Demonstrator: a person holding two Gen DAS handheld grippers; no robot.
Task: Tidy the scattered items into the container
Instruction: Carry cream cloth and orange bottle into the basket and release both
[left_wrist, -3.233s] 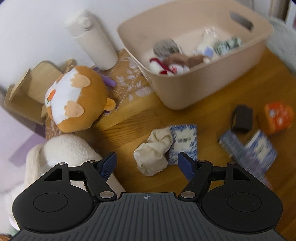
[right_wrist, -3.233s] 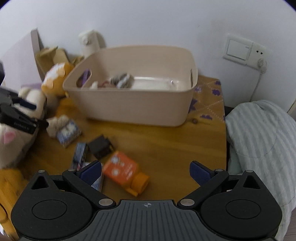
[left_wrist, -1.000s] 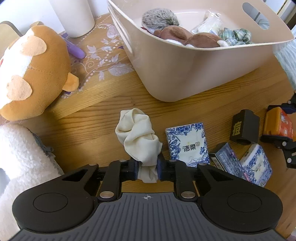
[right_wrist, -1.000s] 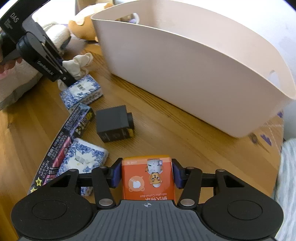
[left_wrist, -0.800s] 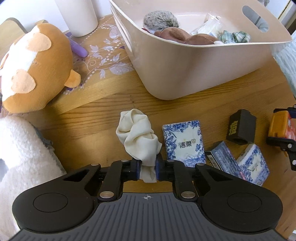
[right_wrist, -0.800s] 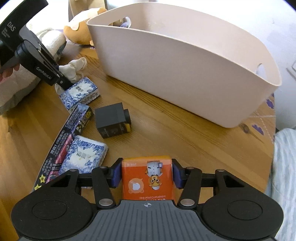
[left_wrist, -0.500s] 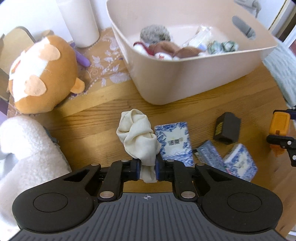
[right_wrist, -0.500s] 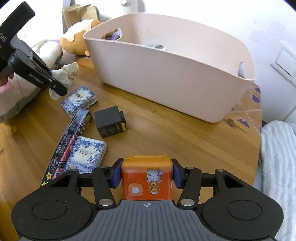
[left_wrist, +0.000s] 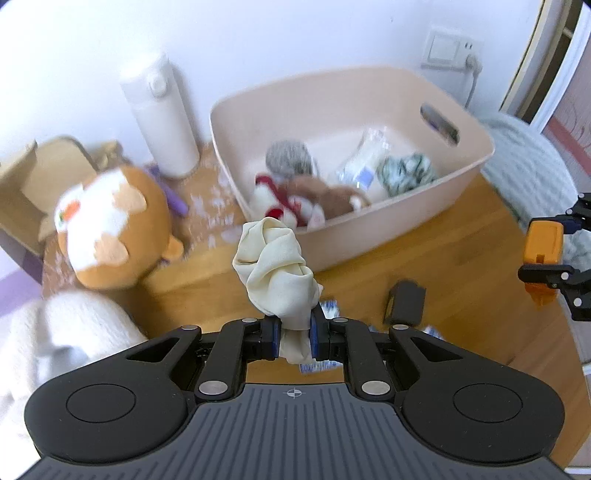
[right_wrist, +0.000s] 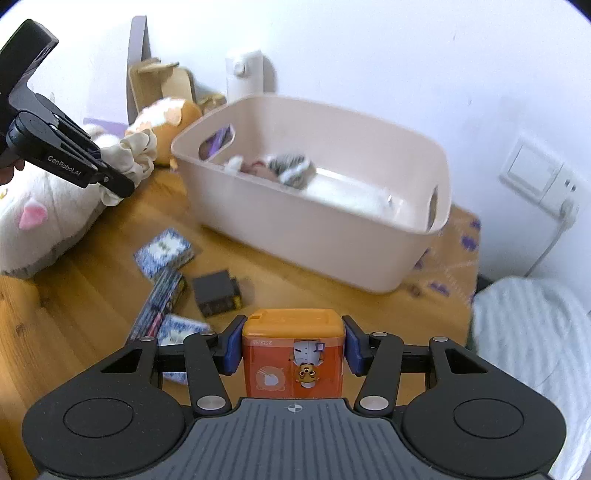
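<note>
We take the beige tub (left_wrist: 476, 162) as our landmark. In front of its near-left corner our left gripper (left_wrist: 293, 338) has its jaws pinched tight on the tail of a cream cloth (left_wrist: 275, 277), lifted clear of the wooden table (left_wrist: 461, 258) so it can pass over the rim. On the tub's other side, our right gripper (right_wrist: 293, 347) clamps an orange box (right_wrist: 293, 354) squarely by its sides, likewise raised. Tissue packs (right_wrist: 164, 253) and a black box (right_wrist: 216, 291) lie on the table before the tub.

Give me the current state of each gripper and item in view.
Left gripper: jaws shut on cream cloth, lifted.
Right gripper: jaws shut on orange box, lifted.
Beige bin: upright, partly filled.
Black box: on the table.
Blue patterned packs: on the table.
</note>
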